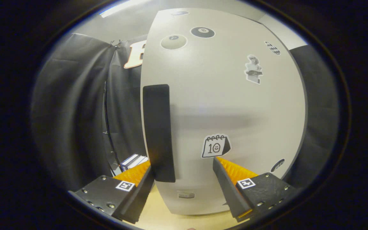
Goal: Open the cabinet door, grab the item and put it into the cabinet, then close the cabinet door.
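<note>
The white cabinet door (pixel 222 105) with stickers and a black upright handle (pixel 158 132) stands shut right ahead of the gripper (pixel 184 174), whose fingers are apart, fitting either before opening or after closing.

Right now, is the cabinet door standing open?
No. The white cabinet door sits shut, flat ahead of the open gripper, whose fingers stand apart near the dark handle without pressing on it.
</note>
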### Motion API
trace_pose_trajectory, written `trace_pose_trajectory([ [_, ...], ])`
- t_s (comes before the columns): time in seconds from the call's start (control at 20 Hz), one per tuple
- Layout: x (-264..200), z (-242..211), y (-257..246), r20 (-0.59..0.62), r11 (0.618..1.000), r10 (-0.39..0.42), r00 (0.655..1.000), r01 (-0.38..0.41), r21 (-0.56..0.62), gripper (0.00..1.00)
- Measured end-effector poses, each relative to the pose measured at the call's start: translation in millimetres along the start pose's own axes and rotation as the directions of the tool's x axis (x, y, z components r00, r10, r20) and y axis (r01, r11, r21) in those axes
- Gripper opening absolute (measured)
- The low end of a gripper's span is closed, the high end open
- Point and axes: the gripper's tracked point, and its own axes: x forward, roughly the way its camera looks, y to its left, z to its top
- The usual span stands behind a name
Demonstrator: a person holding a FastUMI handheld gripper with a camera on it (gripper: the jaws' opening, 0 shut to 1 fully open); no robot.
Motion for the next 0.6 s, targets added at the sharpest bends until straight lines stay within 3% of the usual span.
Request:
trace_pose_trajectory([
  [0.35,26.9,-1.0,1.2,0.033,0.998,-0.057,0.998,0.057,0.009,1.0],
  [0.6,24.5,-1.8,1.9,0.046,0.998,-0.056,0.997,0.056,0.013,1.0],
])
